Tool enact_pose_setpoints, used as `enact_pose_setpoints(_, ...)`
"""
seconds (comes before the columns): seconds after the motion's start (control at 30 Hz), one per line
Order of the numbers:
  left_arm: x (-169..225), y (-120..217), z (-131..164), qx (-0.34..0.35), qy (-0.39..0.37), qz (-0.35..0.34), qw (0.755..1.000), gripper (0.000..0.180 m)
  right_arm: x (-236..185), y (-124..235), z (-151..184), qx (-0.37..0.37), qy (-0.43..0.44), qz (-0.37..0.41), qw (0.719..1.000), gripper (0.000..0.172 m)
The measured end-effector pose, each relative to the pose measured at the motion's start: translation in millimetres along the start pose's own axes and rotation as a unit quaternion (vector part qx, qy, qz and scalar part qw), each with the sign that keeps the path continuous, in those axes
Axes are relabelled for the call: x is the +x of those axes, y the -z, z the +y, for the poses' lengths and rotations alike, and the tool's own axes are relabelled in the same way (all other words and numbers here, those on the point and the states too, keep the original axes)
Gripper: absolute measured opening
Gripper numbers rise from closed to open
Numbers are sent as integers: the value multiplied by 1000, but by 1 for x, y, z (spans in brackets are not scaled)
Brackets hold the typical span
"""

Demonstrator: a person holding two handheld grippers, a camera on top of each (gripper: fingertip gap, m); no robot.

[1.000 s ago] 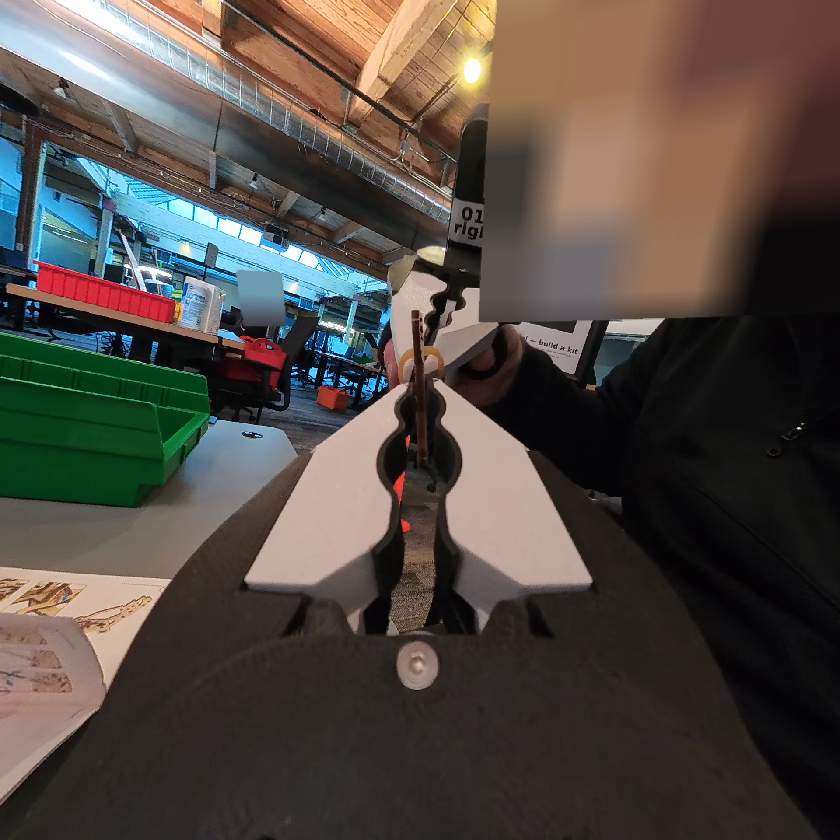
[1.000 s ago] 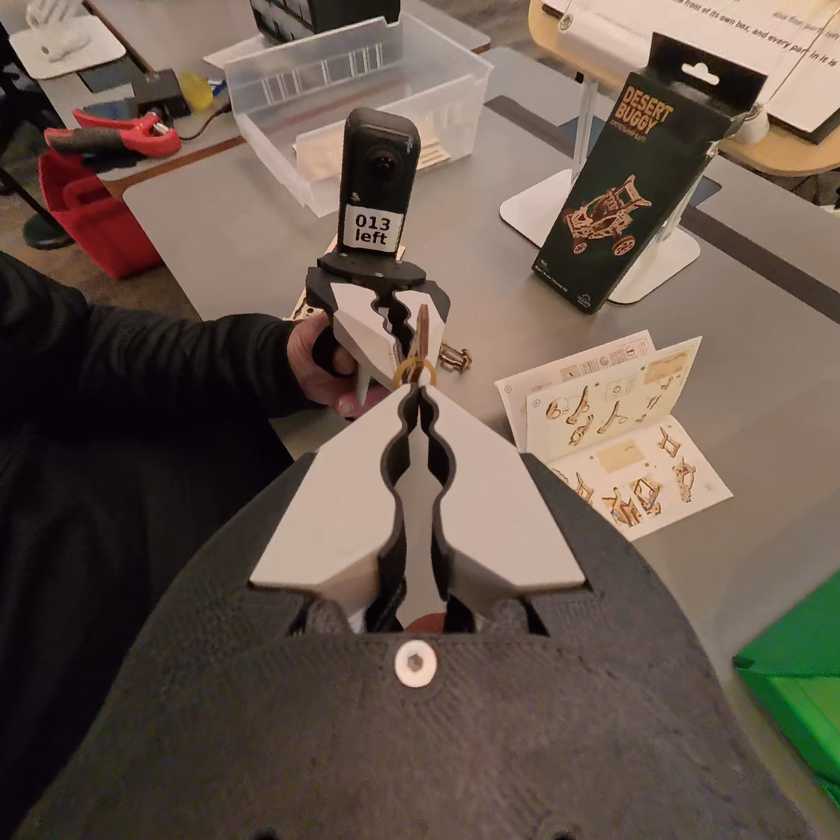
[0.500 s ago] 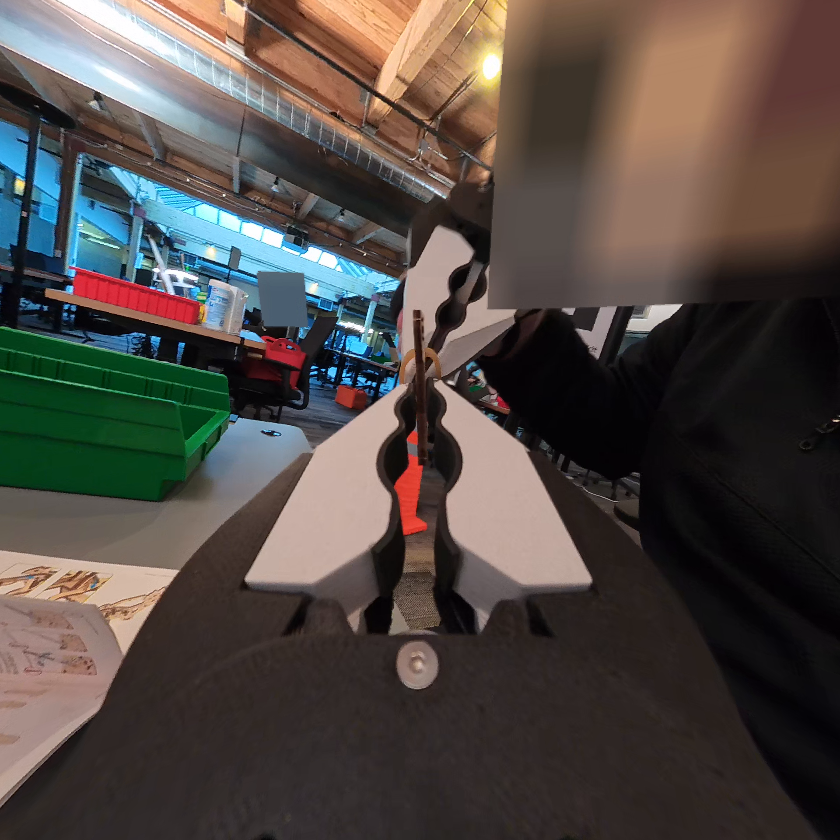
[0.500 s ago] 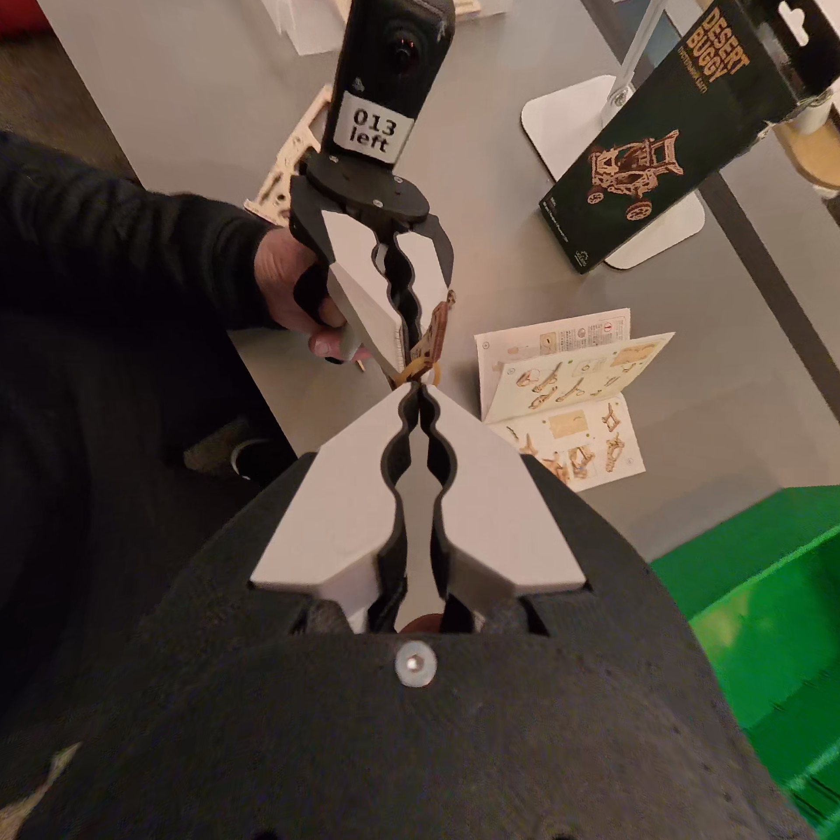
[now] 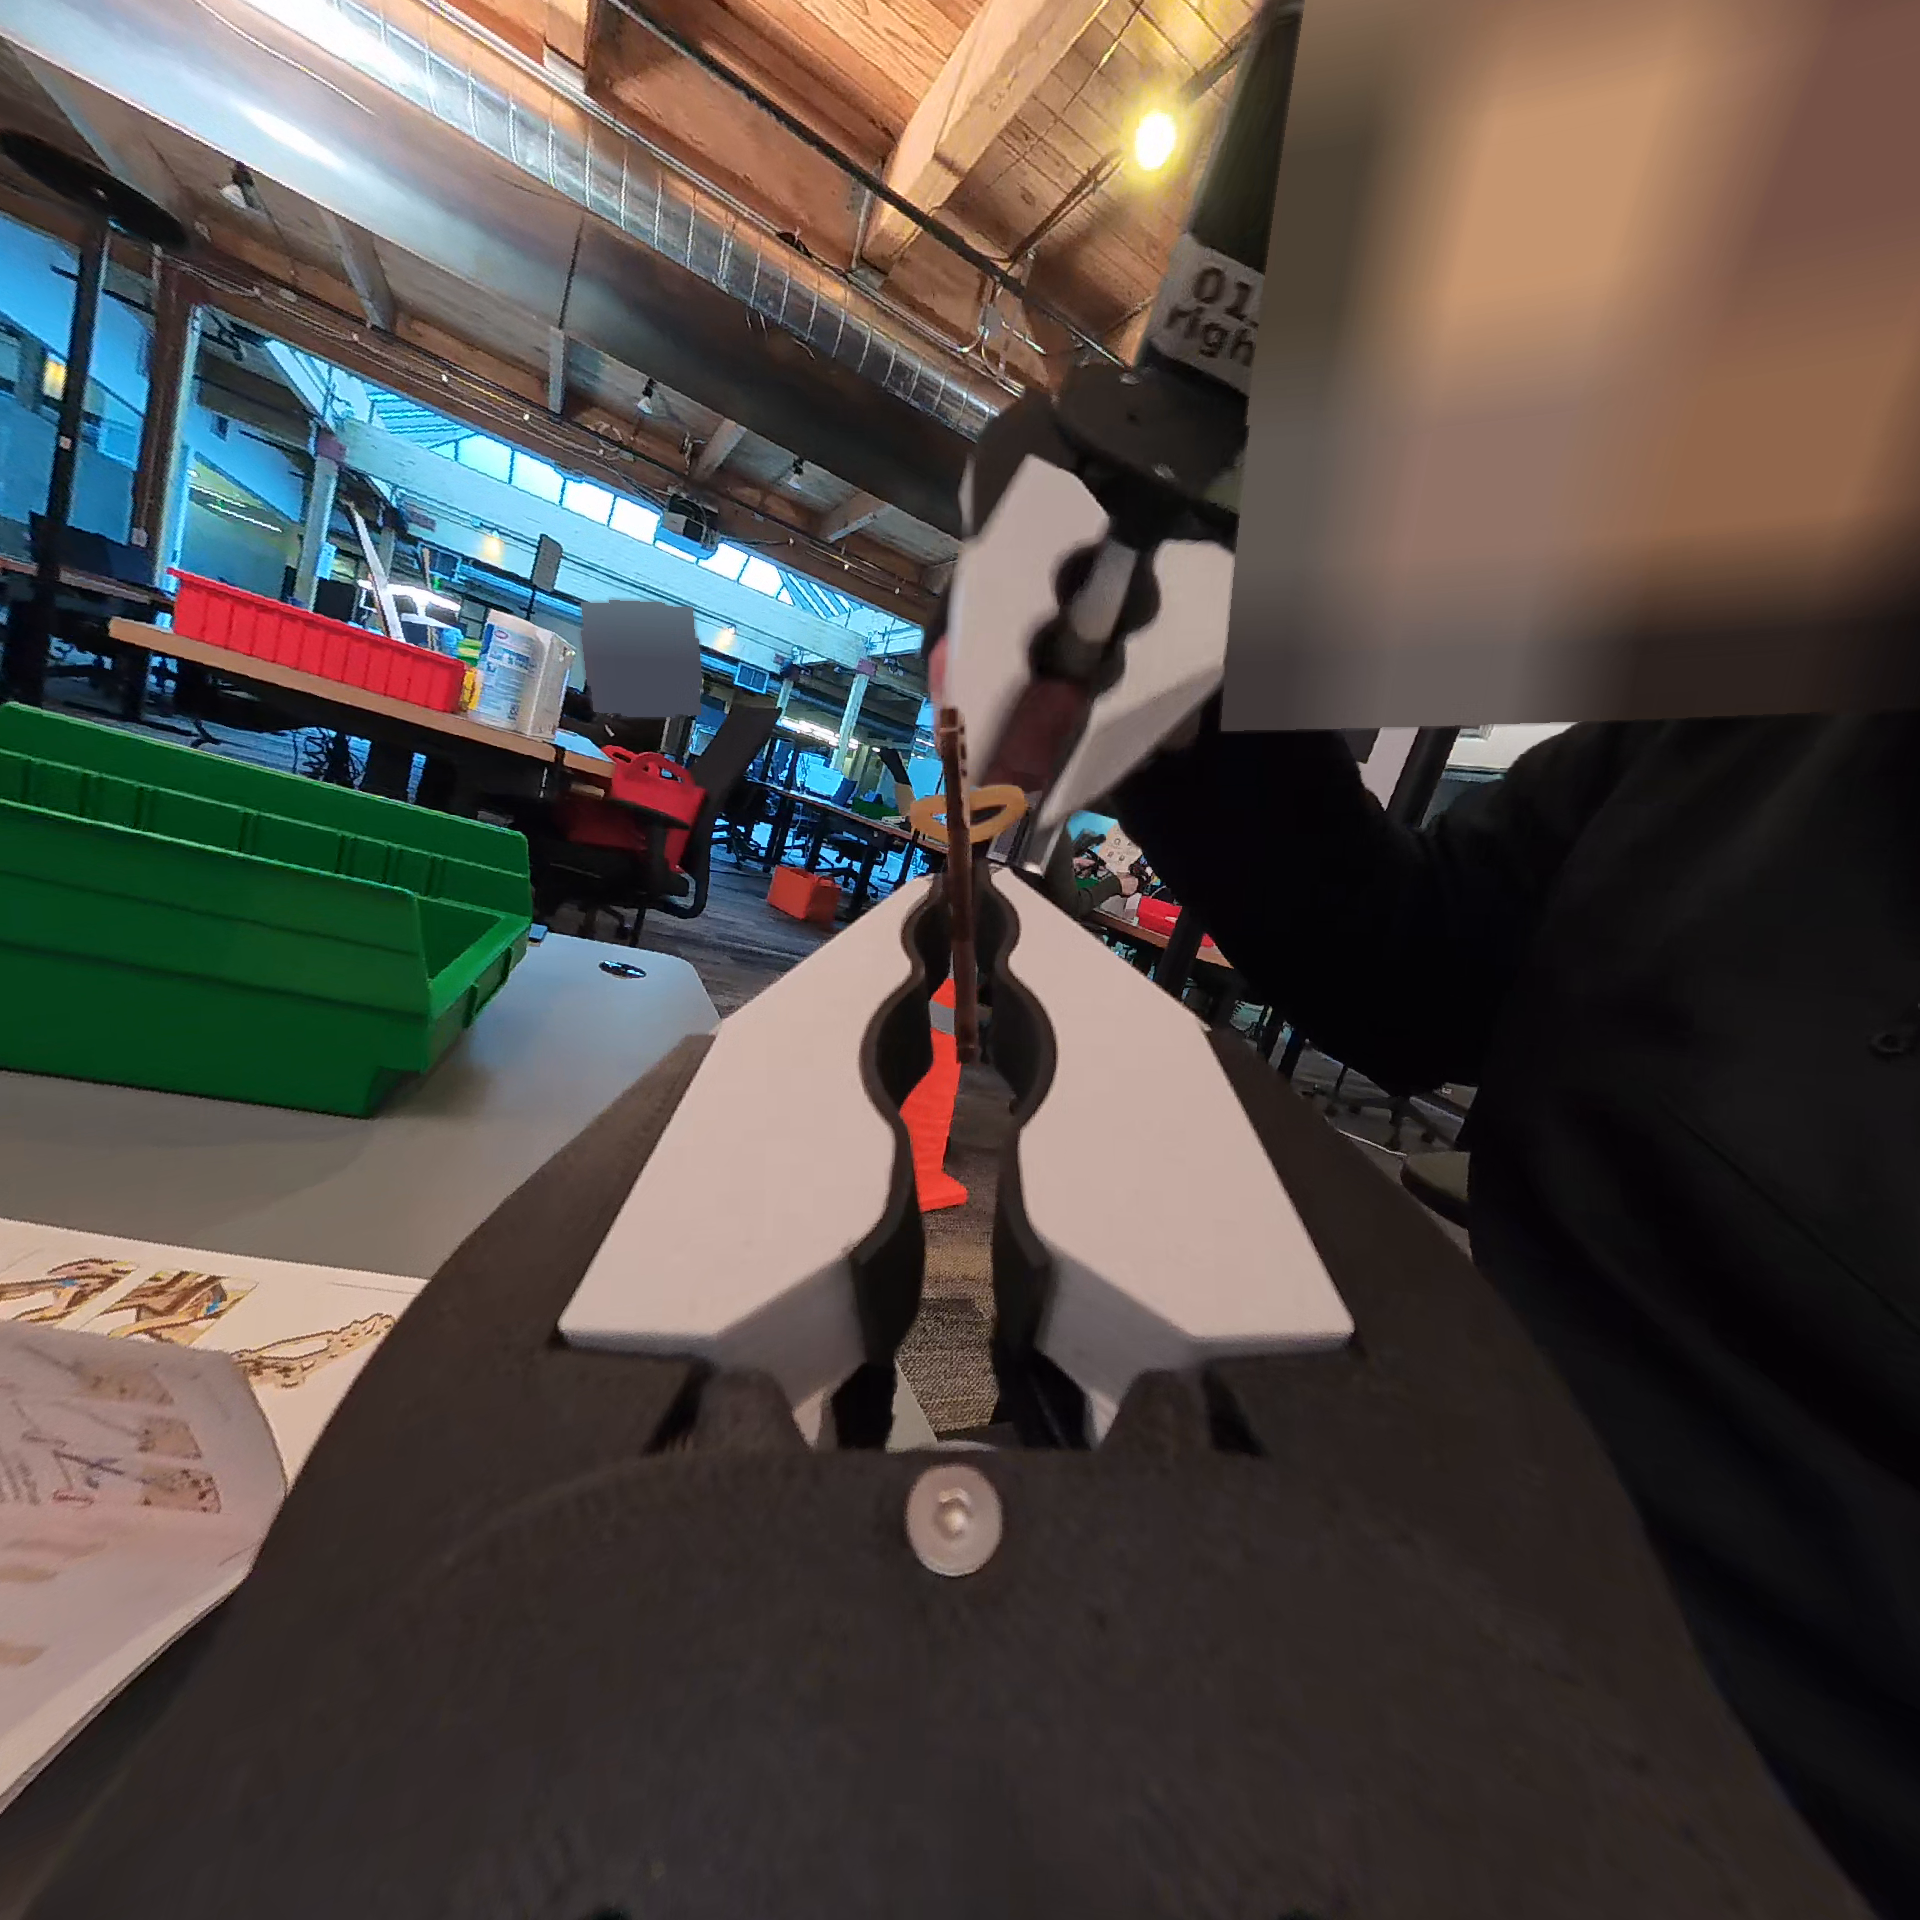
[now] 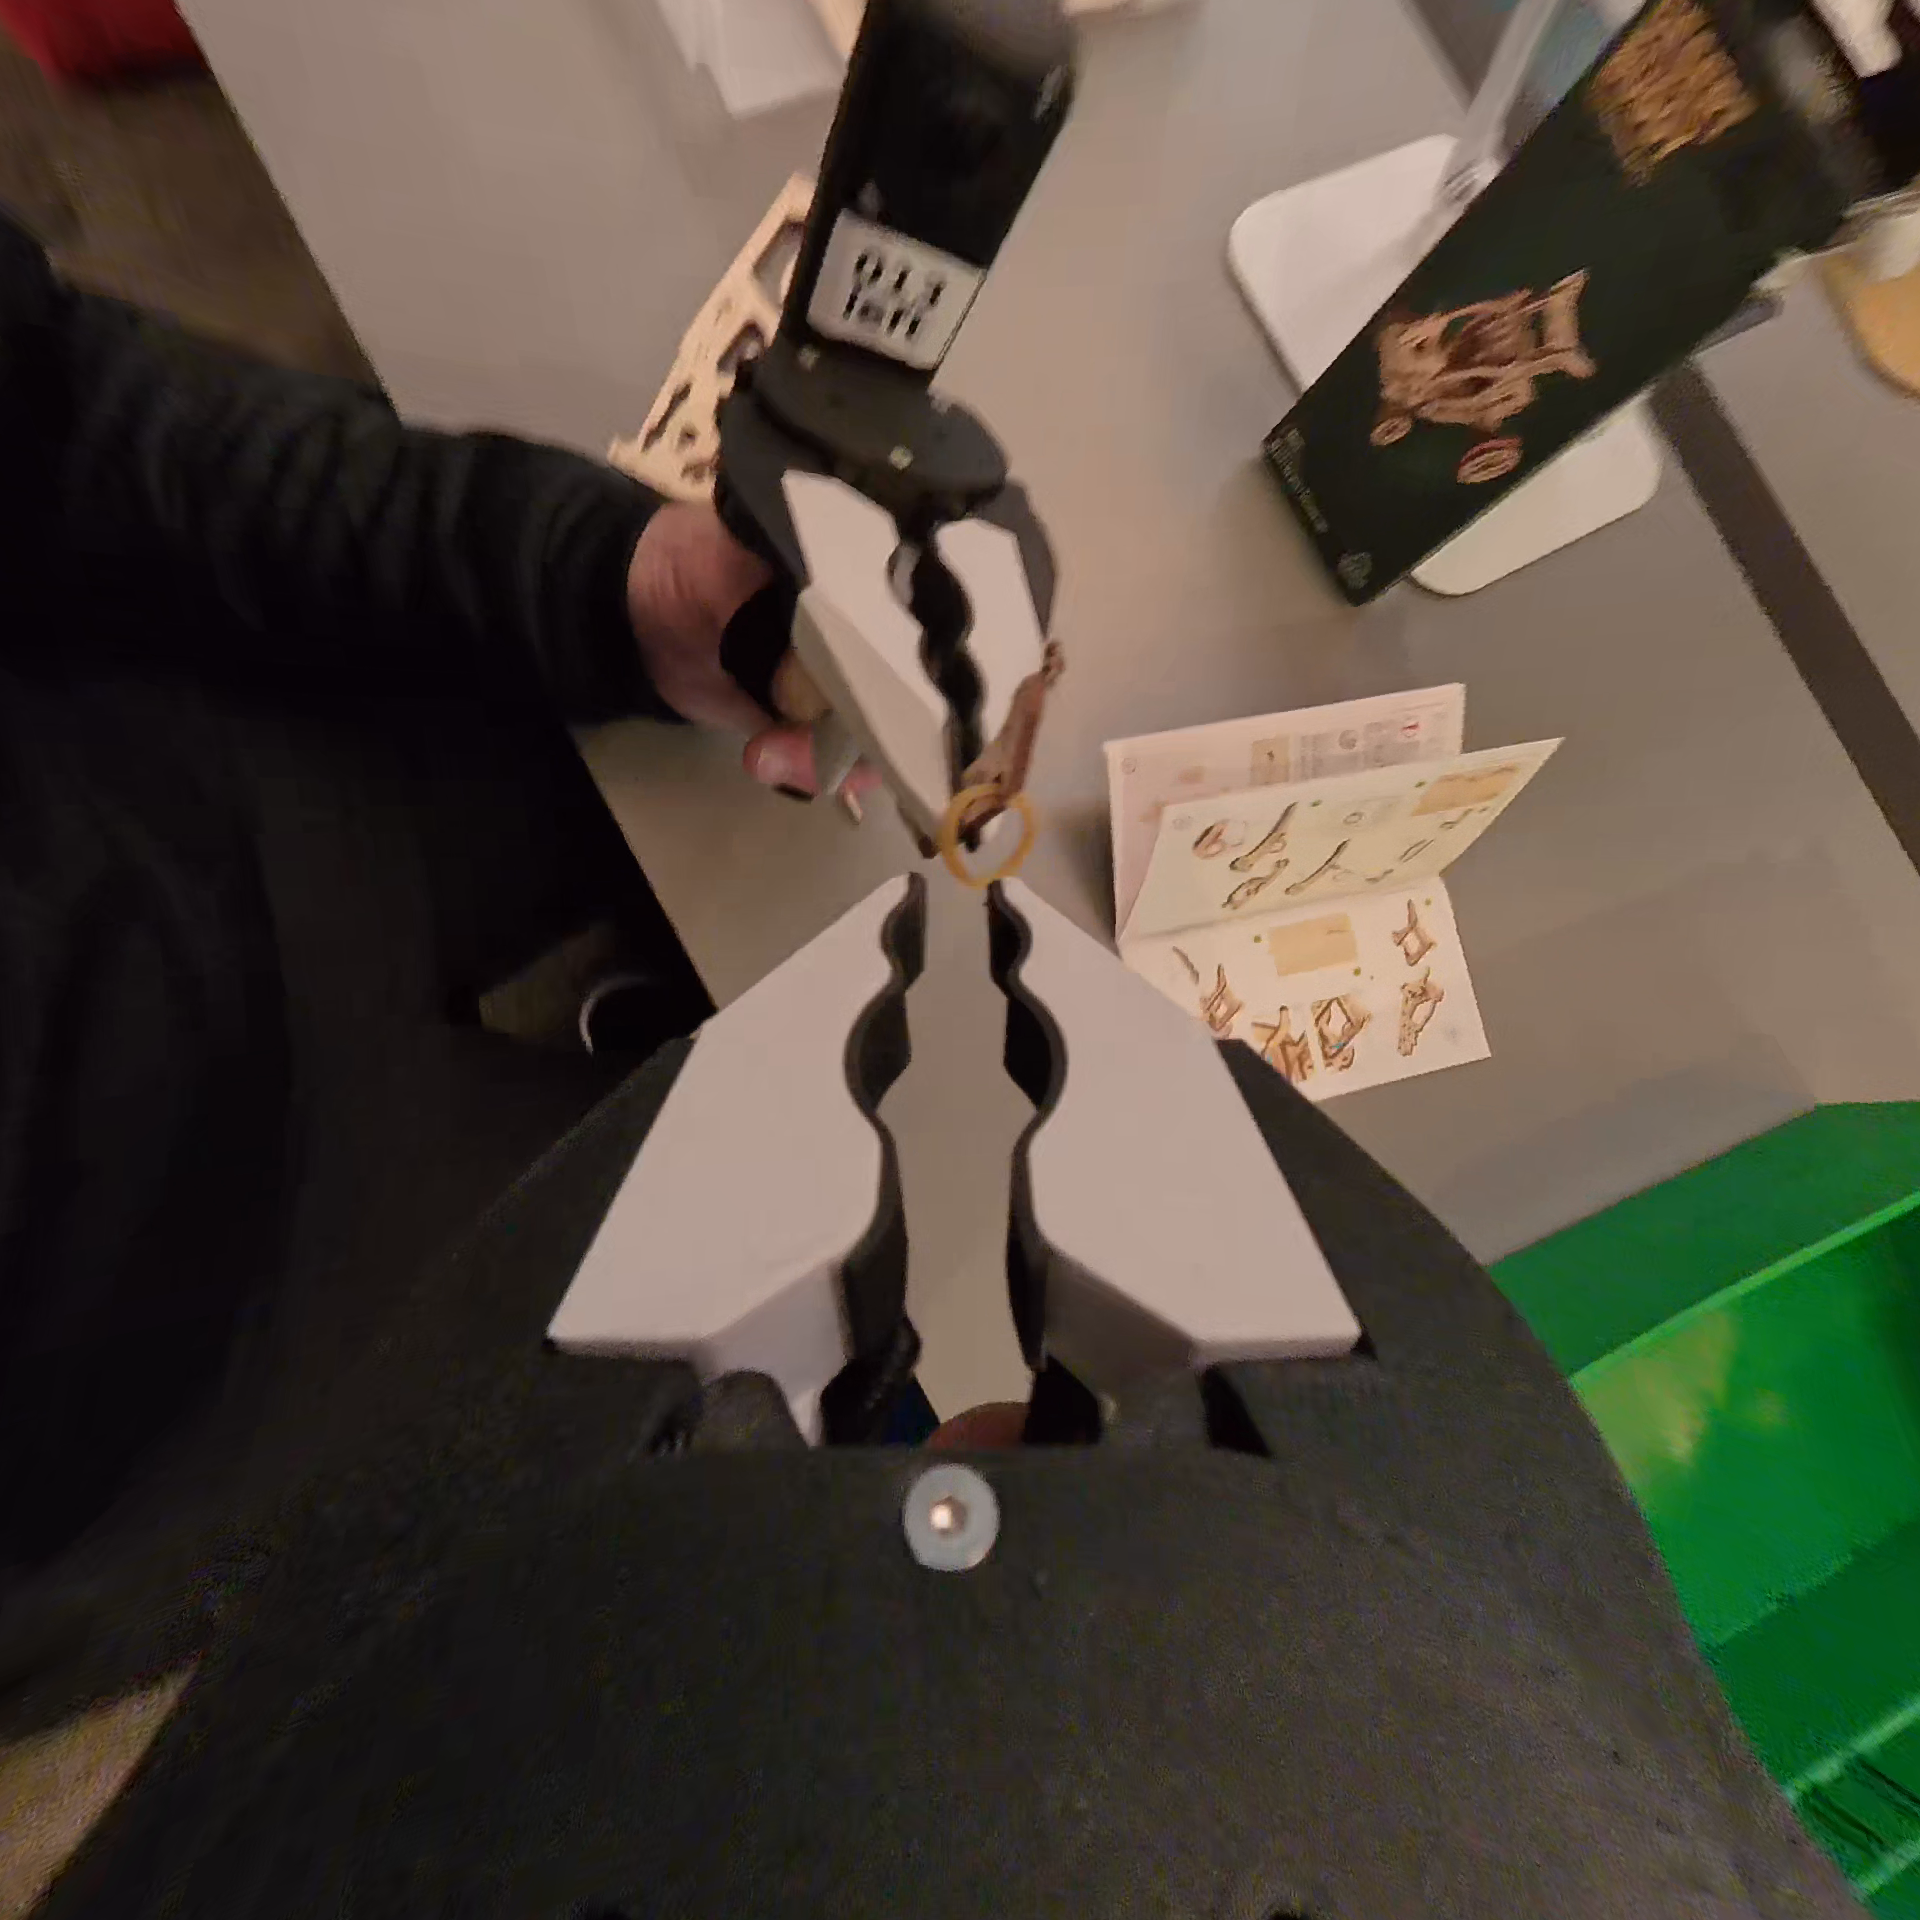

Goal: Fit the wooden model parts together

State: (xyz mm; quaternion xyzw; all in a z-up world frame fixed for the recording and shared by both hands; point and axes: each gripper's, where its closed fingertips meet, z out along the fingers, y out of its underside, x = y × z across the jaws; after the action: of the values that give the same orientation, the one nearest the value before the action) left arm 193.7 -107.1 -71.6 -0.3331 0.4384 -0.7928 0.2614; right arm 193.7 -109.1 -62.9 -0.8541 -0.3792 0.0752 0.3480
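One thin brown wooden model part (image 5: 962,914), a flat strip seen edge-on in the left wrist view, stands nearly upright between the tips of the left hand-held gripper (image 5: 964,896), whose white fingers (image 5: 790,1122) are closed on it. In the right wrist view the same strip (image 6: 1013,743) runs slanting along that gripper's fingers, and its notched end pokes out past the tips. A small tan rubber band (image 6: 987,836) is looped around that free end, held up in the air above the grey counter (image 6: 1143,520). The right hand-held gripper (image 6: 956,899) faces it tip to tip; its fingers stand apart with nothing between them, and the band hangs just beyond them, close to the right-hand tip. Farther out on the counter lie an open instruction leaflet (image 6: 1320,894), a dark kit box (image 6: 1538,343) leaning on a white stand, a pale sheet of wooden parts (image 6: 717,364) and a green bin (image 6: 1766,1455).
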Motion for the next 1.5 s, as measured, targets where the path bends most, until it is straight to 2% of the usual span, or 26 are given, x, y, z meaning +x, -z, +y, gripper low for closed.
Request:
enact_pose_setpoints(0.03,0,0,0,0,0,0,1000,2,4,3,-5,26,-19,3,999,12)
enact_pose_setpoints(0.13,1,0,1,-3,-4,2,1000,1,16,4,-15,108,-71,2,992,8)
enact_pose_setpoints(0.47,3,0,-1,1,-3,8,1000,1,8,-10,-15,175,-122,-50,976,7)
enact_pose_setpoints(0.87,4,-1,2,-8,-15,4,1000,1,0,-16,-10,162,-102,-36,981,2)
enact_pose_setpoints(1.1,5,-1,1,-3,-9,10,1000,2,7,-3,-16,187,-100,-25,977,3)
enact_pose_setpoints(1.5,6,-2,2,-8,-12,12,1000,1,1,-13,-17,208,-123,-47,969,1)
